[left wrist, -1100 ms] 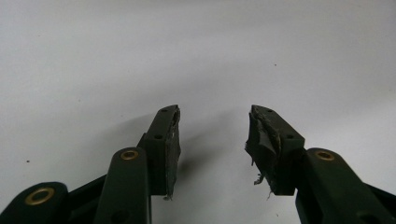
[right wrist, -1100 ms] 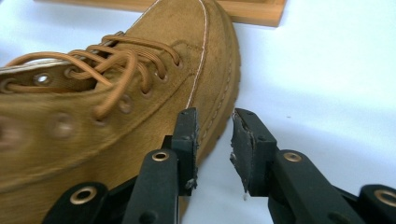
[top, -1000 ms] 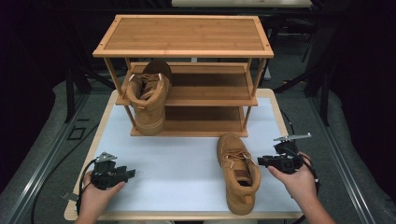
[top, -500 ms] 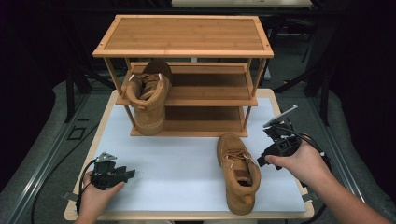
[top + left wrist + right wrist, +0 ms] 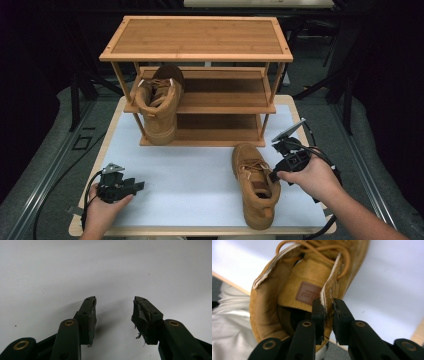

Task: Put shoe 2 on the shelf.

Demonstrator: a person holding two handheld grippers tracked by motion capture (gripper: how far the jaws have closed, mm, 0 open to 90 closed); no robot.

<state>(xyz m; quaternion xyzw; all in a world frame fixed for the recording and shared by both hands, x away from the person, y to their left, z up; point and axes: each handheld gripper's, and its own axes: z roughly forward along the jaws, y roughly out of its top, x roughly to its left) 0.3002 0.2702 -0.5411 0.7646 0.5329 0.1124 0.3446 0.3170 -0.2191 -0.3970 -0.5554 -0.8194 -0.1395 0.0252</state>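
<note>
A tan lace-up boot (image 5: 255,185) lies on the white table top (image 5: 190,170), toe towards the front edge. My right gripper (image 5: 273,176) reaches into it from the right. In the right gripper view its jaws (image 5: 326,302) have just been closing and now pinch the raw edge of the boot (image 5: 307,277) collar beside the tongue label. A second tan boot (image 5: 159,107) stands on the left of the wooden shoe rack (image 5: 200,37), on its middle shelf. My left gripper (image 5: 137,186) rests low at the front left, open (image 5: 114,300) over bare white surface with nothing between its pads.
The three-tier rack takes up the back half of the table, its top shelf bare. Cables trail from both grippers over the table edges. The person's white clothing (image 5: 229,315) lies beyond the table edge in the right gripper view.
My right gripper rose, tipped towards the boot on the table and closed on its collar edge. The left hand and both boots have stayed put.
</note>
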